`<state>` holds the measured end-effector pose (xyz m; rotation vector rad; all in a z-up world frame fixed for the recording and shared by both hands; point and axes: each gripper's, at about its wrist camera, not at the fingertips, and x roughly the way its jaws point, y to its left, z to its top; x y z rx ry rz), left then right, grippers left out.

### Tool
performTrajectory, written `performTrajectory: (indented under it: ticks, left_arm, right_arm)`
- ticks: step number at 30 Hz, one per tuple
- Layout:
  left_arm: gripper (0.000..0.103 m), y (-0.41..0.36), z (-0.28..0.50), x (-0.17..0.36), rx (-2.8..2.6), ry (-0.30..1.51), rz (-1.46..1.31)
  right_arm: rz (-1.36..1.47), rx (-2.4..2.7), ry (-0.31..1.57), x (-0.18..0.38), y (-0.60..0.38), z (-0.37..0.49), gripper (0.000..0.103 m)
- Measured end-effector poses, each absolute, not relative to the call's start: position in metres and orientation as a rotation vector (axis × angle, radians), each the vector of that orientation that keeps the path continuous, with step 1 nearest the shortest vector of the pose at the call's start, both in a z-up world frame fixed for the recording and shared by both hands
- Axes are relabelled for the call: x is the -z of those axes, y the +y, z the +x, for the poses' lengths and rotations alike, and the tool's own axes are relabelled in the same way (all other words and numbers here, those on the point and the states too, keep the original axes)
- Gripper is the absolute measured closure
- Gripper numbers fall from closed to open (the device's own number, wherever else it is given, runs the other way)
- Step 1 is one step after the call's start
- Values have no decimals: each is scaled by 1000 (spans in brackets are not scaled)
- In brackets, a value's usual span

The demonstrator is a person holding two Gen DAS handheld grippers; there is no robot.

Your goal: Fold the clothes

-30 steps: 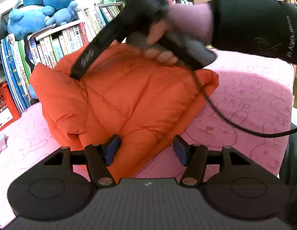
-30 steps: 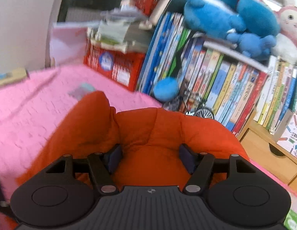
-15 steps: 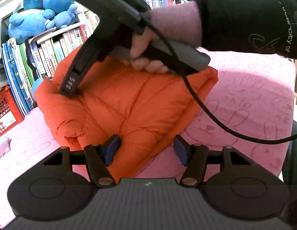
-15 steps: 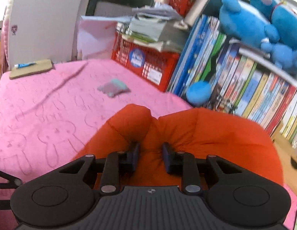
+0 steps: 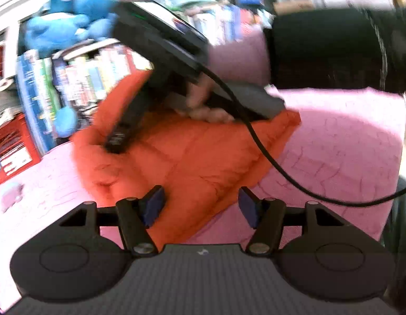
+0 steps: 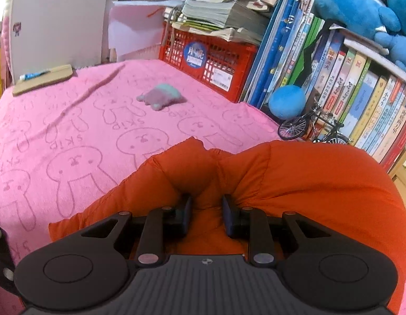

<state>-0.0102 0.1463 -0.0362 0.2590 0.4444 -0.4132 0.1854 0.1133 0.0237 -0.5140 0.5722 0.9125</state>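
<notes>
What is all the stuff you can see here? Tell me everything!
jacket: one, orange, puffy, on the blanket
blanket: one, pink with bunnies, under the jacket
small soft toy: one, grey and green, on the blanket
crate: one, red, behind the blanket
books: many, mixed colours, on the shelf
plush toys: blue, on top of the books
toy bicycle: one, black, by the books
ball: one, blue, by the books
left gripper: black, open, over the jacket's edge
right gripper: black, pinching the jacket
</notes>
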Motion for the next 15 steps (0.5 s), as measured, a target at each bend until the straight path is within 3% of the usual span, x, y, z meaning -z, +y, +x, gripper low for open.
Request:
performTrajectory:
  ticks: [4, 8, 15]
  left_arm:
    - [42, 180, -26, -2, 311, 376, 144]
    - [43, 200, 6, -33, 210, 329, 71]
    - [41, 187, 109, -6, 38, 446, 90]
  right_arm:
    - [-418, -953, 570, -27, 102, 190, 75]
    - [-290, -1003, 555, -32, 88, 195, 75]
    - [-104, -1040, 528, -42, 59, 204, 69]
